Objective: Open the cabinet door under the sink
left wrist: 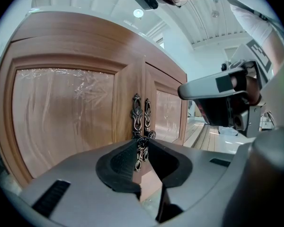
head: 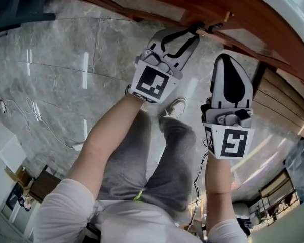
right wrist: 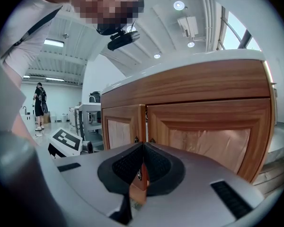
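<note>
Clamping half-hidden handle (left wrist: 142,143) in left gripper (left wrist: 143,141), right gripper (right wrist: 143,147) closed

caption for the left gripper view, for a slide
Left tongs gripping the ornate metal handle of a wooden cabinet door

Bright ceiling lights (right wrist: 179,5), streaky floor (head: 84,63) glare, fisheye-warped edges.

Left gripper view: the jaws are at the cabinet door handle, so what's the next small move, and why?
Probably a gentle pull straight back toward you. The left gripper looks closed on the ornate handle of the left-hand cabinet door, and that door looks shut against its neighbour. The right gripper is shut, holding nothing, clear of the handles.
</note>
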A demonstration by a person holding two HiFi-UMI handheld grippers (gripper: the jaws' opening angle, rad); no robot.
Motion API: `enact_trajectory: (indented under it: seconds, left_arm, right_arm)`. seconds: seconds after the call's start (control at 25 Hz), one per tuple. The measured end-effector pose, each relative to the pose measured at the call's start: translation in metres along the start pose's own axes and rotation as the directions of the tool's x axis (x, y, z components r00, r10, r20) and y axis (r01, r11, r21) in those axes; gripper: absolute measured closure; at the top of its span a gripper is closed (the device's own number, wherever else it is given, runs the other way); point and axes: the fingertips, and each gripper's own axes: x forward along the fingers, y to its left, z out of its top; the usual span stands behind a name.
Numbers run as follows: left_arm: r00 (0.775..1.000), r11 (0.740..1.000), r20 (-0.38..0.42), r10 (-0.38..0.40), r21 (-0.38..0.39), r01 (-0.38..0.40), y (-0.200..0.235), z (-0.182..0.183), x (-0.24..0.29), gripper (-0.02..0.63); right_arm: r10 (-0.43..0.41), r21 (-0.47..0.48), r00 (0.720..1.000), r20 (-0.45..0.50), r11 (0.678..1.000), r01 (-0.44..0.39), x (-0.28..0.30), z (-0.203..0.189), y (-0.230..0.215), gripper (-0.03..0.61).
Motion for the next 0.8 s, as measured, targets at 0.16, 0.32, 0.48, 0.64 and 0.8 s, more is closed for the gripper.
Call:
enact_trajectory:
  seconds: [0.16,0.32,0.48,0.64,0.8]
  left_arm:
    - [1.000,1.000,-0.012,-0.019,0.014,0.019,-0.003,-0.002,-0.008,0.531]
    - [0.999,0.999,-0.022,-0.039,0.016,0.040,-0.007,-0.005,-0.019,0.531]
    - [0.998,0.998,-0.028,-0.054,0.018,0.054,-0.008,-0.006,-0.028,0.531]
    - [0.997,0.997,-0.044,-0.062,0.049,0.064,-0.010,-0.008,-0.039,0.531]
    - [0.995,0.995,-0.044,-0.086,0.037,0.087,-0.014,-0.010,-0.043,0.531]
  right_arm:
    - [0.013,-0.024,1.000,0.002,1.000,-0.013,0.010,0.004,0.005,0.546]
    - [-0.024,-0.016,1.000,0.006,1.000,0.024,0.011,0.005,-0.006,0.546]
    - [-0.044,-0.022,0.999,-0.003,0.999,0.044,0.009,0.002,-0.006,0.546]
    - [-0.037,-0.032,0.999,0.001,0.999,0.037,0.012,0.000,0.005,0.546]
    - [-0.030,-0.032,0.999,0.019,0.999,0.031,0.022,0.004,0.010,0.546]
